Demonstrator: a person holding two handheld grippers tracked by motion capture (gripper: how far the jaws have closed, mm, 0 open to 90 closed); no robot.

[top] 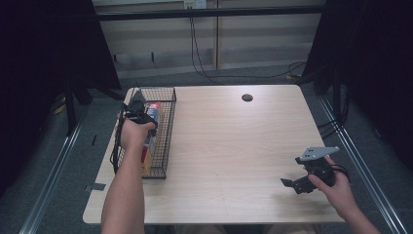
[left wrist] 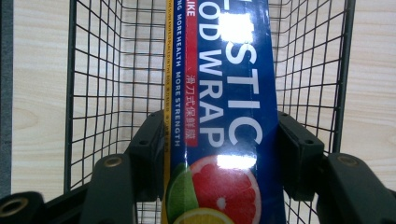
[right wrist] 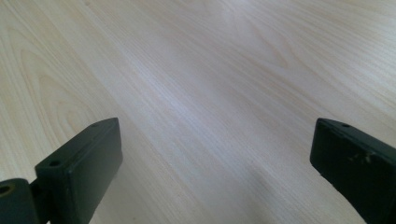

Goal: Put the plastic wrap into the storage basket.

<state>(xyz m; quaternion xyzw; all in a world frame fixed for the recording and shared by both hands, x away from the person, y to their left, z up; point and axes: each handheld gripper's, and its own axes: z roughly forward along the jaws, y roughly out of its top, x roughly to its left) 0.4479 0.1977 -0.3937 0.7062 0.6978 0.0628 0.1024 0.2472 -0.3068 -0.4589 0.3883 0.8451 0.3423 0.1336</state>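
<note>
A long blue plastic food wrap box (left wrist: 224,102), with grapefruit and lime pictures, lies in a black wire basket (left wrist: 102,93). My left gripper (left wrist: 219,144) is shut on the box, one black pad against each long side. From above, my left gripper (top: 139,111) reaches down into the wire basket (top: 168,131) at the table's left edge, and the box (top: 153,113) peeks out beside the hand. My right gripper (top: 296,174) hovers low over the table's front right, jaws spread wide. In the right gripper view the right gripper (right wrist: 215,163) is open over bare wood.
The light wooden table (top: 229,146) has a round cable hole (top: 247,97) near its far edge. Cables trail on the floor behind the table. Dark curtains and metal frame rails flank both sides.
</note>
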